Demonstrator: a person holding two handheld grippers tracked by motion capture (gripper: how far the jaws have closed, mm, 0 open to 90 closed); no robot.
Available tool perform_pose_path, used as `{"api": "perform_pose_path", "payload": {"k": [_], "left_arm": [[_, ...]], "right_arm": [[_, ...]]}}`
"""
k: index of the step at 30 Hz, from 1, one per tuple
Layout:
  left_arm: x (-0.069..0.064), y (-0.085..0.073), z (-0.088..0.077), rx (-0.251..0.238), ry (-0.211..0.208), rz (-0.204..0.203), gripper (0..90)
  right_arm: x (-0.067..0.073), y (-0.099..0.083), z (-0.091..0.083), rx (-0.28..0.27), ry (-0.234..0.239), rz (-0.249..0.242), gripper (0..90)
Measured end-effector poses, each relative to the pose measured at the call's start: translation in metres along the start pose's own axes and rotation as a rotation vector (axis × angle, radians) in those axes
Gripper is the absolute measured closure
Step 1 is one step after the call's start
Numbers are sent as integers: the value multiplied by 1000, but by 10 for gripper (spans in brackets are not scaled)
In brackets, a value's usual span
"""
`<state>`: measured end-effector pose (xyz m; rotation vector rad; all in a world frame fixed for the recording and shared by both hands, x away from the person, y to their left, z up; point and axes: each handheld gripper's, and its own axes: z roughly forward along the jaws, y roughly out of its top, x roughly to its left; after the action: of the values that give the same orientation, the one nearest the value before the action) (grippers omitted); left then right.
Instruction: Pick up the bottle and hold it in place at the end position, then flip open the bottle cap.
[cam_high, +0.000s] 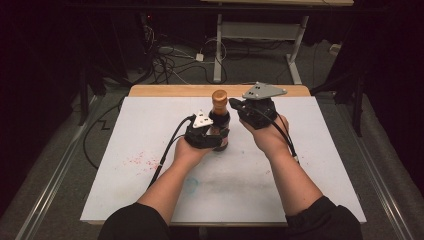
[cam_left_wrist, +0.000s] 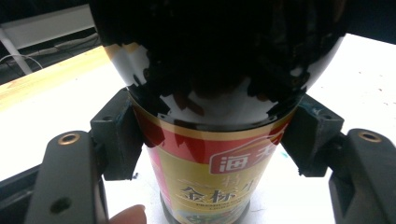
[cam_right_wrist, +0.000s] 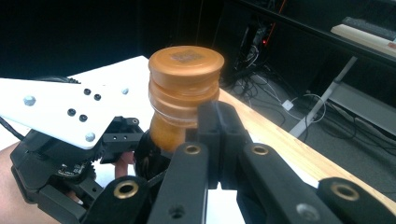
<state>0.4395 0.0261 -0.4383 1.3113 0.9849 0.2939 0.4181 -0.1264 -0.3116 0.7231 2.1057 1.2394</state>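
A dark sauce bottle (cam_high: 220, 125) with an orange-brown cap (cam_high: 219, 97) stands upright mid-table on the white mat (cam_high: 300, 165). My left gripper (cam_high: 216, 134) is shut on its body. In the left gripper view both pads (cam_left_wrist: 116, 135) press the sides of the bottle (cam_left_wrist: 210, 168) at the top edge of its red and gold label. My right gripper (cam_high: 235, 106) is at neck height, just right of the cap. In the right gripper view its jaws (cam_right_wrist: 219, 135) are shut against each other beside the orange neck, under the cap (cam_right_wrist: 186, 70); whether they touch the neck is unclear.
The mat has red specks (cam_high: 140, 161) at the front left and a faint blue mark (cam_high: 192, 184). A wooden table edge (cam_high: 165, 90) runs along the far side. Beyond it are floor cables (cam_high: 175, 55) and a desk frame (cam_high: 218, 50).
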Motion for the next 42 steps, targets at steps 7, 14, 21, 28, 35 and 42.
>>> {"api": "perform_pose_path", "payload": {"k": [7,14,21,28,35,42], "left_arm": [[0,0,0,-4,-1,-2,288],[1,-1,-2,-9,-5,0,289],[-3,-1,1,-56,8,-54,289],[1,-1,-2,-10,-4,-2,290],[1,-2,-2,-16,-5,-3,290],[2,-2,-2,-17,-5,-5,290]], "right_arm": [[2,0,3,8,-3,-9,900],[4,2,4,0,-3,-14,900],[6,6,2,-6,-4,-22,900],[6,6,3,-18,-3,-7,900],[6,7,3,-22,-5,-7,900],[5,8,3,-22,-3,-1,900]]}}
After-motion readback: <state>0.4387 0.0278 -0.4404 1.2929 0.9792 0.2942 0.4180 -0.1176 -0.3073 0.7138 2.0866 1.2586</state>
